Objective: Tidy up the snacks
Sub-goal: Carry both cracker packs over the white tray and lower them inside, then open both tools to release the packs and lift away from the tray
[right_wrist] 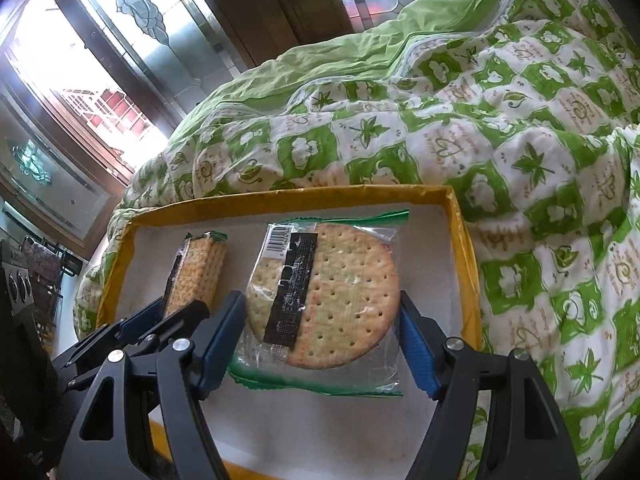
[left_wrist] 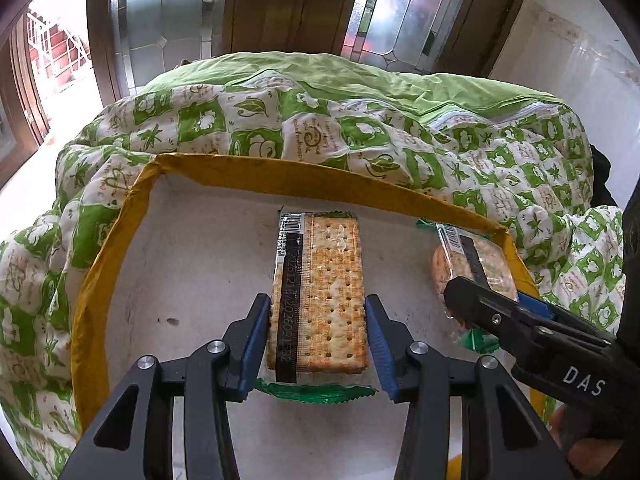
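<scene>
The left gripper has its jaws clamped on the long sides of a rectangular cracker pack, the blue pads pressing the wrapper at its near half. The pack lies flat, or very nearly so, on the white floor of a shallow tray with yellow walls, roughly midway between the tray's left and right walls and well short of the far wall; whether it has fully settled on the floor cannot be told.

The right gripper has its jaws set to either side of a round cracker pack in clear wrapping with green seals. The left pad is against the wrapper's edge, but the right pad seems to stand just clear of the crackers, so a true clamp cannot be confirmed. This pack sits near the tray's right wall, beside the rectangular one and not touching it.

The tray rests on a green and white patterned quilt bunched up behind and to the right of it, with glazed wooden doors beyond.

As a judgement, the task is partway through: two snack packs are inside the tray, side by side with their long axes pointing toward the far wall, and neither has yet been let go. Releasing both and pulling clear looks like the immediate remainder. No other snacks show, so how many remain cannot be told.
</scene>
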